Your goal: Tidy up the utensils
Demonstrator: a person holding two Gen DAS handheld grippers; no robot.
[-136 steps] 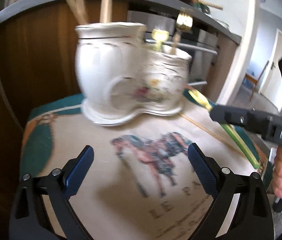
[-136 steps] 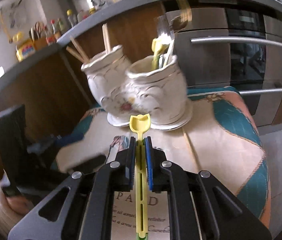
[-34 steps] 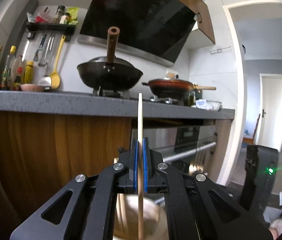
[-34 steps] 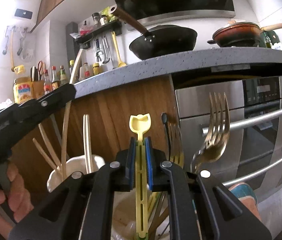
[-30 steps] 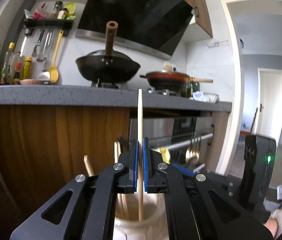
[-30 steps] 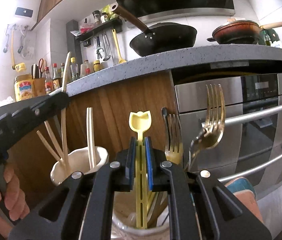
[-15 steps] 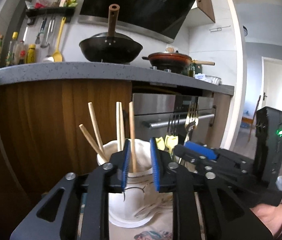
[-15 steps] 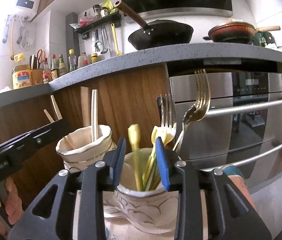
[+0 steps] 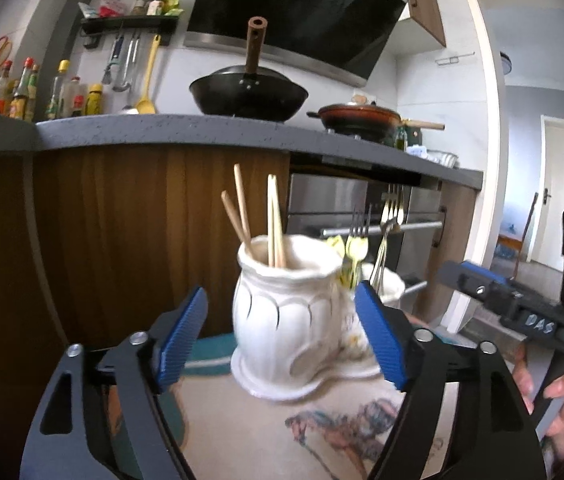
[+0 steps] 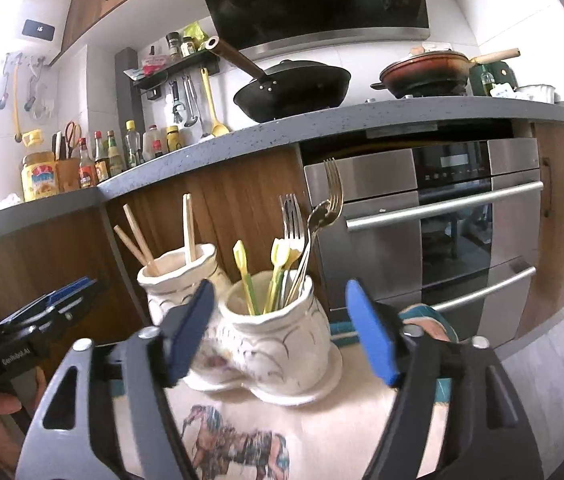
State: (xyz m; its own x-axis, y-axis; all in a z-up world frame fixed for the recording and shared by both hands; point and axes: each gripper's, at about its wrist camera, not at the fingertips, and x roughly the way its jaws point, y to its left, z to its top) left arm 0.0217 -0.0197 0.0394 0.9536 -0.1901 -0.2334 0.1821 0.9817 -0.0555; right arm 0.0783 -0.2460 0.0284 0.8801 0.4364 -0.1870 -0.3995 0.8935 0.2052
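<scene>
The left hand-held gripper has its blue-padded jaws spreading apart with nothing clamped; through the gap it looks at the taller white ceramic pot, which stands beyond the pads, not between them. Four pale wooden chopsticks stand in that pot, two leaning toward 11 o'clock and two nearly upright.

The right hand-held gripper is likewise opening and empty. Ahead of it is the shorter white ceramic pot with painted flowers, joined to the taller one on a shared white base. It holds yellow-green plastic picks and gold and silver metal forks, all handles down, fanning from 11 to 1 o'clock.

The double pot sits on a surface covered by a beige cloth with a horse print and teal border. A person's hand grips the right tool's handle at 3 o'clock in the left view.
</scene>
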